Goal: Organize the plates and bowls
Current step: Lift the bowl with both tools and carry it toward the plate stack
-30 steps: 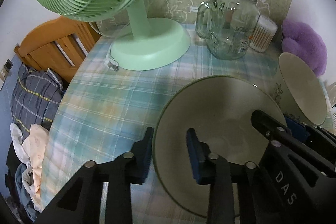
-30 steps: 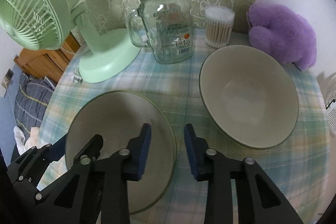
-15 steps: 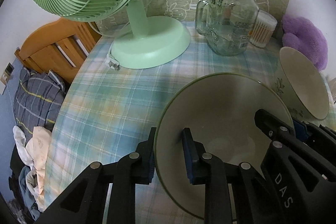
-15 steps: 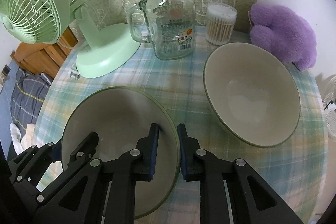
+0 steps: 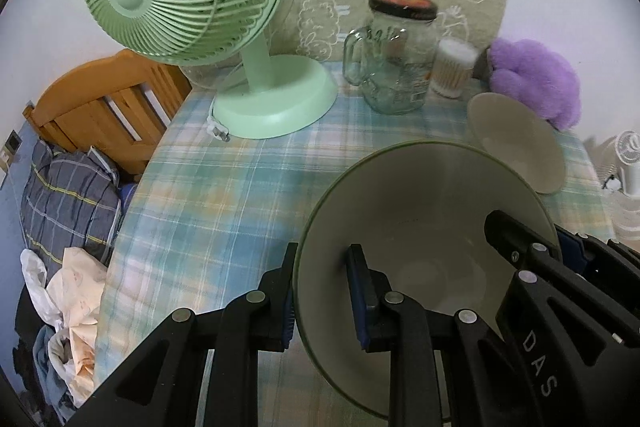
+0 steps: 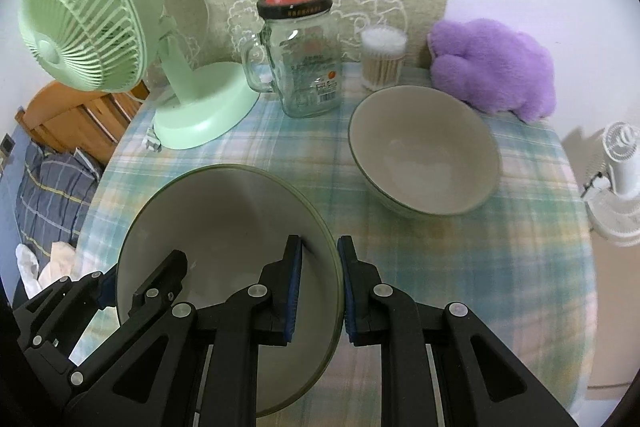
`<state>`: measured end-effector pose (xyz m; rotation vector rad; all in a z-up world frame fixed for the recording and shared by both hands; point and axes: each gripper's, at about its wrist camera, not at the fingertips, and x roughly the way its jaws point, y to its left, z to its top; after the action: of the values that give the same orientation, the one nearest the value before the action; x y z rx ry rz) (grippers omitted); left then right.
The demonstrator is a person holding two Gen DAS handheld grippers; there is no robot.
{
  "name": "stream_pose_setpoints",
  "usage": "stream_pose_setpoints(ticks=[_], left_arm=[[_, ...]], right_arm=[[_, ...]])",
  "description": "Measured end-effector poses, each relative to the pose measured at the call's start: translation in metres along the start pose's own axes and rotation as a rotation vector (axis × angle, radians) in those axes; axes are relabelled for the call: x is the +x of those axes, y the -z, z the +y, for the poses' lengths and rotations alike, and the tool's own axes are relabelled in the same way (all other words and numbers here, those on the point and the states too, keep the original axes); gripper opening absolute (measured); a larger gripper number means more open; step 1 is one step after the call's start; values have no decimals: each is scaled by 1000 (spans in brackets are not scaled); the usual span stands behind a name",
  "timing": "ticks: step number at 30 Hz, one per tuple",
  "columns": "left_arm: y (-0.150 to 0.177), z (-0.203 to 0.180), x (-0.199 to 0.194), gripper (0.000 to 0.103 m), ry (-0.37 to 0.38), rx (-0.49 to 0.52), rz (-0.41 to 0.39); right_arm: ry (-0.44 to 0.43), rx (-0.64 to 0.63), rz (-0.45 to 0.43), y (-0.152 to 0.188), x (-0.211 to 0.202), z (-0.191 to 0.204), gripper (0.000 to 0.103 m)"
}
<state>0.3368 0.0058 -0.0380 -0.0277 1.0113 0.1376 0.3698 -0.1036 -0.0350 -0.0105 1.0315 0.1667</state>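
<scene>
Both grippers hold one large cream bowl with a green rim (image 5: 424, 211) (image 6: 224, 219) above the checked tablecloth. My left gripper (image 5: 324, 287) is shut on its left rim, one pad outside and one inside. At the opposite rim my right gripper (image 6: 318, 279) is shut the same way, and it shows at the right edge of the left wrist view. A second cream bowl (image 6: 424, 151) (image 5: 516, 143) stands on the cloth farther back, to the right of the held one, apart from both grippers.
At the back of the table (image 6: 480, 267) stand a green desk fan (image 6: 120, 39) (image 5: 224, 23), a lidded glass jar mug (image 6: 304, 63), a tub of cotton swabs (image 6: 382, 59) and a purple plush toy (image 6: 496, 71). A wooden chair (image 5: 108, 103) and bedding lie left; a small white fan (image 6: 620, 167) sits right.
Both grippers closed onto the near bowl's opposite rims, then lifted it off the cloth; the table and the second bowl now look farther below.
</scene>
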Motion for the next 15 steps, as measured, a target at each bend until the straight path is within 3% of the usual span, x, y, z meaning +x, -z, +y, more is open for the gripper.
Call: stream_pose_setpoints(ticks=[15], left_arm=[[47,16,-88,21,69,32,-58]], right_arm=[[70,34,-57,50,-98,18,21]])
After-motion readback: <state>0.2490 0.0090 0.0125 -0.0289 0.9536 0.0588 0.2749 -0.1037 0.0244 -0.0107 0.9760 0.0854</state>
